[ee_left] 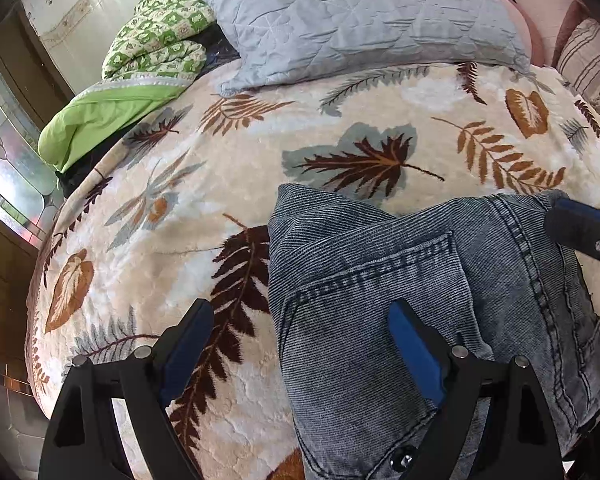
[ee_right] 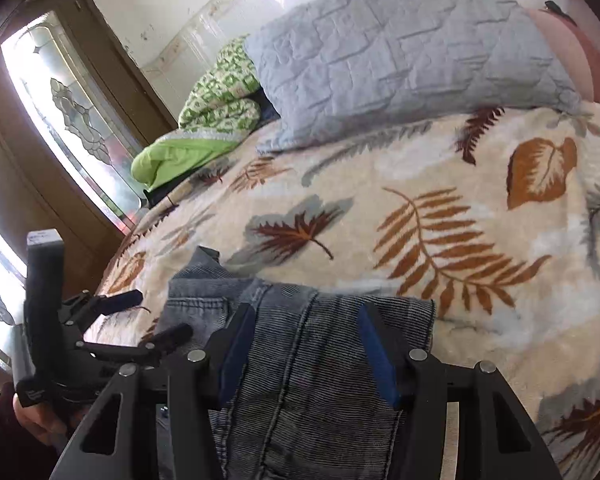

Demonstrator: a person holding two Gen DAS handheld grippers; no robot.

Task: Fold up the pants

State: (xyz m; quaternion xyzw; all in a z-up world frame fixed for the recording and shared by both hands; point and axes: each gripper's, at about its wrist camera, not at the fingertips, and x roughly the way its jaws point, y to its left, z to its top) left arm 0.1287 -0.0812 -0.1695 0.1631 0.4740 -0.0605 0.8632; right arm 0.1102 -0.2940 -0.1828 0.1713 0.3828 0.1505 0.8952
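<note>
Left wrist view: left gripper (ee_left: 300, 344) gapes above the jeans (ee_left: 400, 280) (folded, on a leaf-print blanket (ee_left: 220, 152)). Right gripper (ee_right: 308, 344) stands parted over them, pads clear.

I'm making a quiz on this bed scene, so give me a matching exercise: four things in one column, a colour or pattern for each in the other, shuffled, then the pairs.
Things:
1. pants
2. quilted pillow
3. bedspread
4. folded blanket

Colours or patterns:
A. cream with brown and grey leaves
B. bright green, with a green-and-white printed side
C. faded grey-blue denim
D. plain pale grey-blue, stitched

Pairs: 1-C, 2-D, 3-A, 4-B
</note>
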